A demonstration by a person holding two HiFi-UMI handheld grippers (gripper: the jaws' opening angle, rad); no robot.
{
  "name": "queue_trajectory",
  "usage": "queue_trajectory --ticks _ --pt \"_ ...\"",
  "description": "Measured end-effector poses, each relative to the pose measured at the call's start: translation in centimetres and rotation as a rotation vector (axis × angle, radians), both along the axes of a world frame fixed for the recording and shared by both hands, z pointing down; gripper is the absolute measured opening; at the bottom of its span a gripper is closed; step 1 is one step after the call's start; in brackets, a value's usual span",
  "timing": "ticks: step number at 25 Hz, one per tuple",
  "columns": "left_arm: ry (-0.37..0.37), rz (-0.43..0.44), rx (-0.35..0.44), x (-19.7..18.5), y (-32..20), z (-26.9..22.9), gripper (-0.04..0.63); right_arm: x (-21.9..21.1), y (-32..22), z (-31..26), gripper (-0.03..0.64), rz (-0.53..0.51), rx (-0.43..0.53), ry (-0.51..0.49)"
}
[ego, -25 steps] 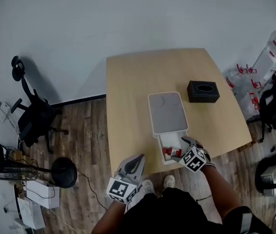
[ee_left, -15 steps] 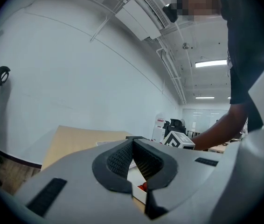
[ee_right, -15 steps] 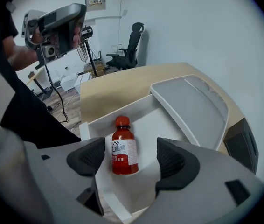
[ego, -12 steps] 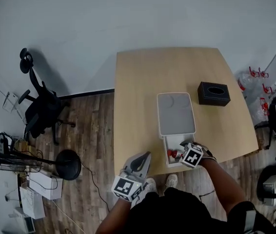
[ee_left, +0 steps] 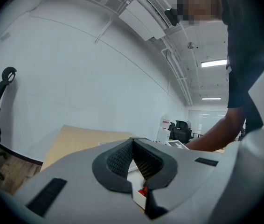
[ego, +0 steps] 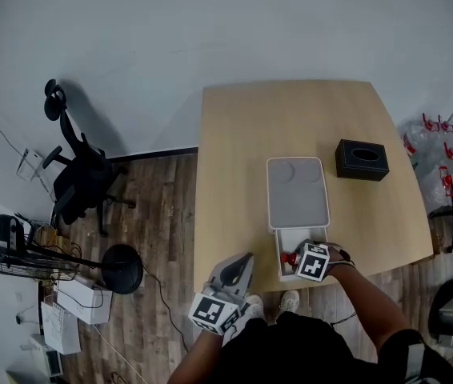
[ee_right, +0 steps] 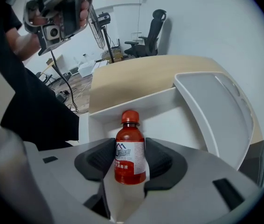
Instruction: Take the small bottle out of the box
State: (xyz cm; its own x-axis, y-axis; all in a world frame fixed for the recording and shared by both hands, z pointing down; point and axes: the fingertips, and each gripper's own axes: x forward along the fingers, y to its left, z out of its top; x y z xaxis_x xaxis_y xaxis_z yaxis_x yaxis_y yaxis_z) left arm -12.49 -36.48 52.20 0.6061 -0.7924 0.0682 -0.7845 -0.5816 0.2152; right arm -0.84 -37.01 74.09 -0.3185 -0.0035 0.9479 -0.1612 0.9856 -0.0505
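A small red bottle (ee_right: 130, 155) with a red cap and white label stands upright in the open end of a white box (ee_right: 136, 104). My right gripper (ee_right: 129, 147) reaches into that box (ego: 278, 269) at the table's near edge. Its jaws are closing, with both pads against the bottle's sides. In the head view only a red bit of the bottle (ego: 289, 258) shows beside the right gripper (ego: 299, 260). The box's grey lid (ego: 297, 194) is slid back over the far part. My left gripper (ego: 238, 264) hangs off the table's front left, jaws shut and empty (ee_left: 133, 141).
A black tissue box (ego: 362, 159) sits on the wooden table (ego: 242, 134) to the right of the white box. On the floor at left are an office chair (ego: 82, 184), a standing fan's round base (ego: 122, 268) and some white boxes (ego: 82, 298).
My right gripper has pushed deeper into the box's open end. The head camera's view has shifted, so table and box sit further right in it. The left gripper stays put.
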Motion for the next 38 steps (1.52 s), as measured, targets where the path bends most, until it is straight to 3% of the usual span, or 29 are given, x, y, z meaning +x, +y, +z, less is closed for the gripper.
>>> queue_trajectory --ticks 10,19,28,38 --pt "-0.013 -0.017 -0.009 0.6 0.3 0.5 0.014 0.2 0.0 0.3 0.210 -0.093 0.070 0.007" --pt "-0.033 -0.047 0.002 -0.9 -0.5 0.3 0.014 0.0 -1.1 -0.8 0.205 -0.067 0.209 -0.058" --pt "-0.040 -0.051 -0.014 -1.0 -1.2 0.5 0.014 0.1 -3.5 -8.4 0.206 0.164 0.432 -0.333" --pt "-0.044 -0.014 -0.004 0.9 -2.5 0.1 0.014 1.5 -5.2 -21.2 0.206 0.451 0.663 -0.719"
